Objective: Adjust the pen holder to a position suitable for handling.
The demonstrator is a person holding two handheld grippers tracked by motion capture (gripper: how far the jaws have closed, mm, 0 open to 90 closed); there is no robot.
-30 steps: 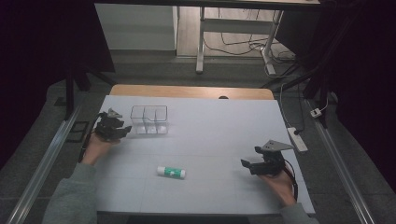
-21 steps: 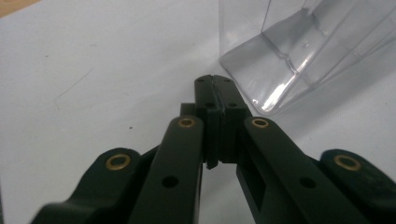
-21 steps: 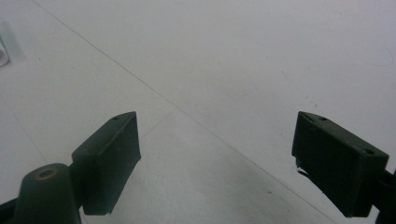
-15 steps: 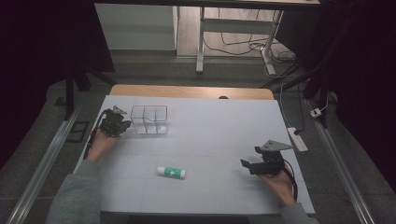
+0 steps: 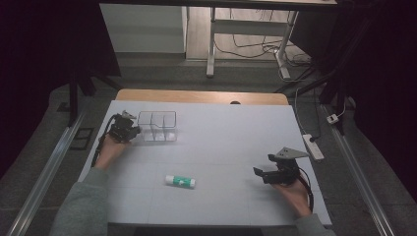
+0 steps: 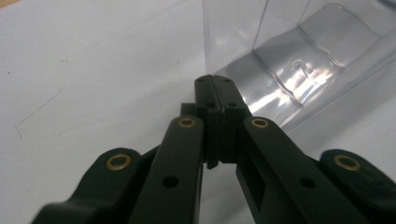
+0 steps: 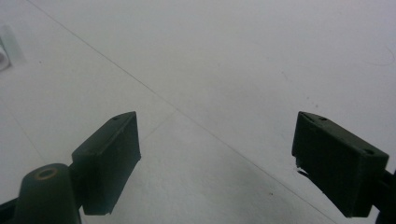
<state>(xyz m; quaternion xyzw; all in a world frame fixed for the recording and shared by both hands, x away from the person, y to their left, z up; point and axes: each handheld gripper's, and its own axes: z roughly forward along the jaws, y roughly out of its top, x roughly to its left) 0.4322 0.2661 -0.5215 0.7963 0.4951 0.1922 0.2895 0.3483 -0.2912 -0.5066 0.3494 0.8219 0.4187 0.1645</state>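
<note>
High view: left hand-held gripper (image 5: 132, 131) sits at the far-left part of the worktop (image 5: 221, 142), tip right up against the left wall of a clear plastic organiser (image 5: 157, 126) w/ compartments. Whether the tip touches the wall or pinches it can't be told from here. Right hand-held gripper (image 5: 263, 173) rests near the right front, well apart from everything, pointing left. A glue stick (image 5: 180, 181), white w/ green label, lies on its side btw the two hands, nearer the front edge, touched by neither.

Left gripper view: left hand-held gripper (image 6: 215, 81) has jaws pressed together, having just been closing; pads meet face to face, nothing visible btw them. Clear organiser (image 6: 299, 65) stands just beyond and to the right of the tip, its corner wall rising right behind the pads.

Right gripper view: right hand-held gripper (image 7: 217, 154) has jaws wide apart, empty, over bare worktop (image 7: 224, 70). A white bit at the left edge, too cropped to identify.
</note>
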